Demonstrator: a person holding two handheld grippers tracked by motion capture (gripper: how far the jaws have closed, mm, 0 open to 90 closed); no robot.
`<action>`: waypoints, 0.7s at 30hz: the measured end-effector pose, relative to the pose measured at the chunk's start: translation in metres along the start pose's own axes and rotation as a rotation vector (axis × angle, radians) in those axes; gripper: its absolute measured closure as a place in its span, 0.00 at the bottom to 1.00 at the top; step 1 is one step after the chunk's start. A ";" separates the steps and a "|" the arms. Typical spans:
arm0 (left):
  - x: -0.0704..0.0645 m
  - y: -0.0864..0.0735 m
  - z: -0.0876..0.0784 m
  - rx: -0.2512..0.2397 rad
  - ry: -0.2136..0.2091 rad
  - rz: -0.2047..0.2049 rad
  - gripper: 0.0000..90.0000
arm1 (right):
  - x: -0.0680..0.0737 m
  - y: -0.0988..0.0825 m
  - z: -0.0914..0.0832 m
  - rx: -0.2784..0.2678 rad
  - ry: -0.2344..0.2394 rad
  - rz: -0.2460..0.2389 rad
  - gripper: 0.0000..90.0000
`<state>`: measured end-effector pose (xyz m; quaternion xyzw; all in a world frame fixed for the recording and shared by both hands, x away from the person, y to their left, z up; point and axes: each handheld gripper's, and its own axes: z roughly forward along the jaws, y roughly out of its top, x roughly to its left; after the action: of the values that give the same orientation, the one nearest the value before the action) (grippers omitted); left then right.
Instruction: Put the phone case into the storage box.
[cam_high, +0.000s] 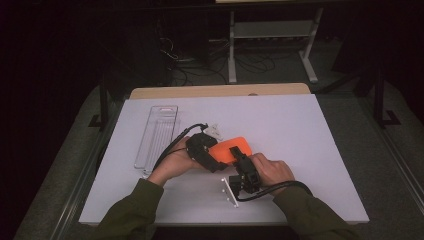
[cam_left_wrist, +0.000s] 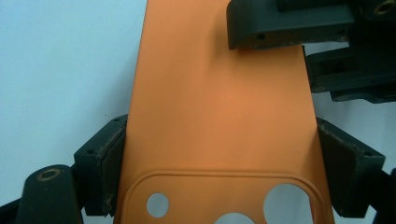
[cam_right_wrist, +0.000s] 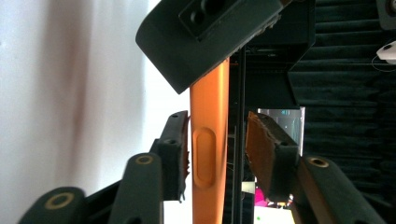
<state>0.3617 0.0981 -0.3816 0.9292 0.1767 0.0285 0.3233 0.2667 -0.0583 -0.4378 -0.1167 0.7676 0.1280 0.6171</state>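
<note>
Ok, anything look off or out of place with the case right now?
Nothing damaged. The orange case is held off the table, clamped across its width by the left gripper. The right gripper straddles its edge with a gap on one side.

Orange phone case (cam_left_wrist: 219, 116): matt, smooth, rubbery. Tray (cam_high: 156, 135): clear glossy plastic. Table (cam_high: 300, 130): matt white.

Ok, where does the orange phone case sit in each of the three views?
High view: orange phone case mid-table, between left gripper and right gripper.
Left gripper view: its back fills the centre, camera cutout at the bottom.
Right gripper view: edge-on, upright strip.
Shared landmark: the white table.
</note>
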 end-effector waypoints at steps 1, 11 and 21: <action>0.000 0.000 0.000 0.001 0.000 0.001 0.17 | 0.000 0.000 0.000 -0.002 0.002 -0.002 0.69; 0.001 0.000 -0.001 -0.004 0.003 -0.009 0.17 | 0.000 0.001 -0.001 0.000 0.017 -0.004 0.79; 0.002 0.000 -0.002 -0.002 -0.002 -0.010 0.17 | 0.002 0.002 -0.001 0.013 0.004 -0.023 0.83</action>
<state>0.3630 0.0997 -0.3806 0.9281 0.1811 0.0258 0.3244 0.2645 -0.0568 -0.4395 -0.1218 0.7681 0.1158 0.6178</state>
